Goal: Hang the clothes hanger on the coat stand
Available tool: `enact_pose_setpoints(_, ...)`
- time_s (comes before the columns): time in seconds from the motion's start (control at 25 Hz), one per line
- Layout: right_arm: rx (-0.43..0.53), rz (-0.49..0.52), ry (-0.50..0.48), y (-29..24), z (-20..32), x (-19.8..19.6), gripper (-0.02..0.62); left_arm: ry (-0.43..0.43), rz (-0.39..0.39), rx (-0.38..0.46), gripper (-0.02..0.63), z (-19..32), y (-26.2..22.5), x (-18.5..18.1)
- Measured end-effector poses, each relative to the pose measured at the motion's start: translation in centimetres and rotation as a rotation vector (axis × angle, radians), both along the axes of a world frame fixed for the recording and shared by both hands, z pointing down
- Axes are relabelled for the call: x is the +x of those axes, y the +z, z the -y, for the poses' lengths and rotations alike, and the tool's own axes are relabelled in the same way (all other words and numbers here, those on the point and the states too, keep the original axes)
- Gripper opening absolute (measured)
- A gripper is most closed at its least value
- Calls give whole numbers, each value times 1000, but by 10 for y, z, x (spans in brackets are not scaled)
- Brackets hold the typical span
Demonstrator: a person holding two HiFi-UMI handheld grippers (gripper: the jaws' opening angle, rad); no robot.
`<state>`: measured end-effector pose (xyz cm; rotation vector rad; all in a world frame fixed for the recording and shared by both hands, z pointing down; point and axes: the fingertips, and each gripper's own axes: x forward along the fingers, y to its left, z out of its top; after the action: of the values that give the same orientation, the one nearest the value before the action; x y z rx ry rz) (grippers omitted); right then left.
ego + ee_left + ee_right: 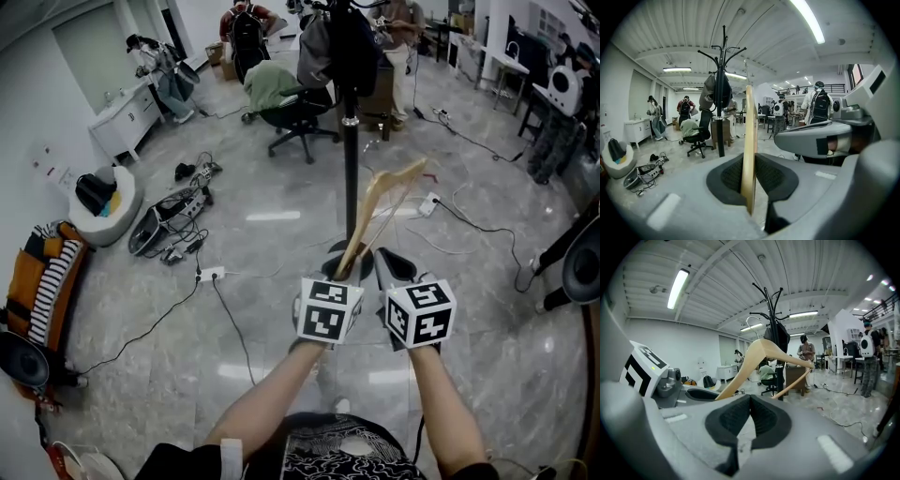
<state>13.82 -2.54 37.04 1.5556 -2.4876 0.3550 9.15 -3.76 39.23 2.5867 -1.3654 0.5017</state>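
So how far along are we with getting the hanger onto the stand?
Done: the wooden hanger is off the floor, clamped at one end in the left tool. In hand: it is held up facing the coat stand, which stands some way off across the floor. Left: carry it over and hang it at the stand's top. The right tool is shut and empty.

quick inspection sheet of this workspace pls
surface: glossy grey floor
job's things: wooden hanger held before the coat stand, not yet hung; dark clothes on the stand's top
clutter: office chair with a green garment
grippers: left gripper shut on the hanger; right gripper shut, empty
cables: cords and a power strip cross the floor
surroundings: people at the back, white cabinet
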Motion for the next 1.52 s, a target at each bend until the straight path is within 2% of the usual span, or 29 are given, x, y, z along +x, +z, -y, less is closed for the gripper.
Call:
enact_pose_setpoints(0.92,-55,-35,170,17,171,-34,0,174,-31,-68,51,179,27,-27)
enact_pose_setpoints(1.28,-56,-44,241,20,214,-37,0,240,-28,-71,51,225,31,-29)
enact_pose_setpoints(1.52,-51,-49,289,16,228,-38,0,294,-31,-72,51,238,33,-29)
